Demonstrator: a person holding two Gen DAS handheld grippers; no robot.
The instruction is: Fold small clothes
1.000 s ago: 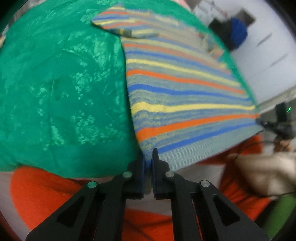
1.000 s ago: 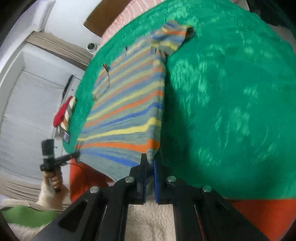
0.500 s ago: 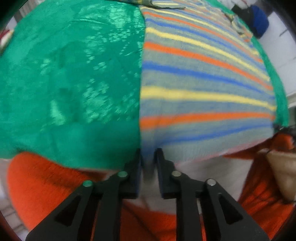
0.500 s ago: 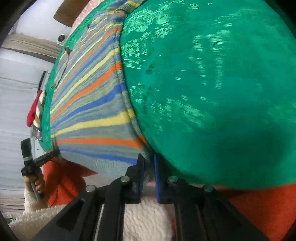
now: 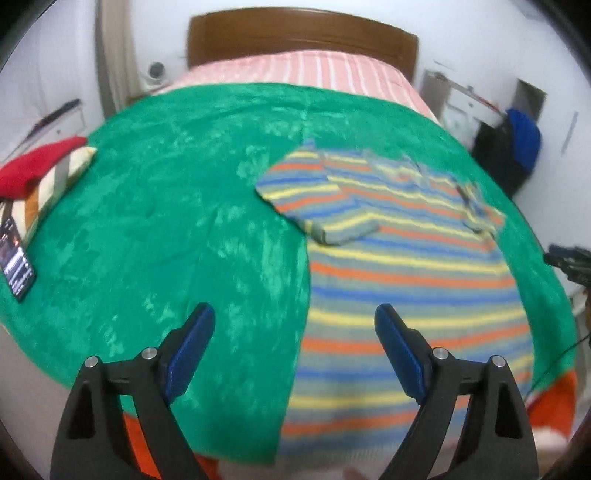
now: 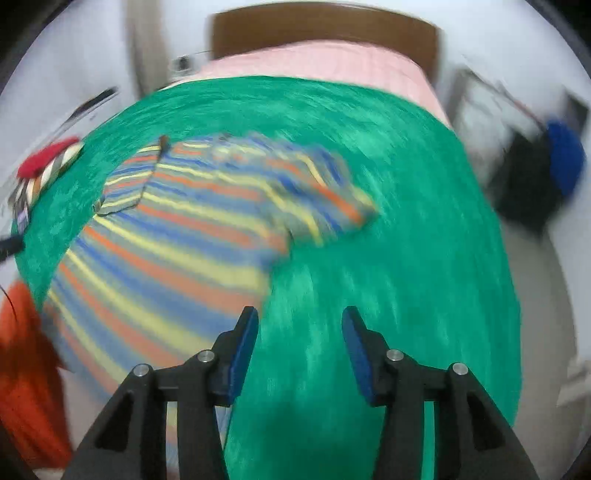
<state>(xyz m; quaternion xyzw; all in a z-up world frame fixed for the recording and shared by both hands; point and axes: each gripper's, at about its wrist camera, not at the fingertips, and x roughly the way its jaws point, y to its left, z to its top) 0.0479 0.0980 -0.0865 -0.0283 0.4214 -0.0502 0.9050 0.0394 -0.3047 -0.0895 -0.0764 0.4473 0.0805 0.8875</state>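
Note:
A striped shirt [image 5: 406, 280] in blue, yellow, orange and grey lies flat on a green blanket [image 5: 166, 206], sleeves spread out to the sides. My left gripper [image 5: 291, 332] hovers above the shirt's left hem edge, its jaws opening wide with nothing between them. In the right wrist view the same striped shirt [image 6: 177, 254] appears blurred at the left. My right gripper [image 6: 300, 332] hangs over the green blanket [image 6: 406, 258] just right of the shirt's edge, jaws opening and holding nothing.
A phone [image 5: 16, 258] and a red and striped cushion [image 5: 40, 173] lie at the blanket's left edge. A pink striped sheet [image 5: 303, 70] and brown headboard [image 5: 295, 33] are behind. A dark bag with something blue [image 5: 513, 147] sits at the right.
Both grippers let go of the shirt's bottom hem, opened, and lifted back and up. The views now take in the whole bed instead of the near hem.

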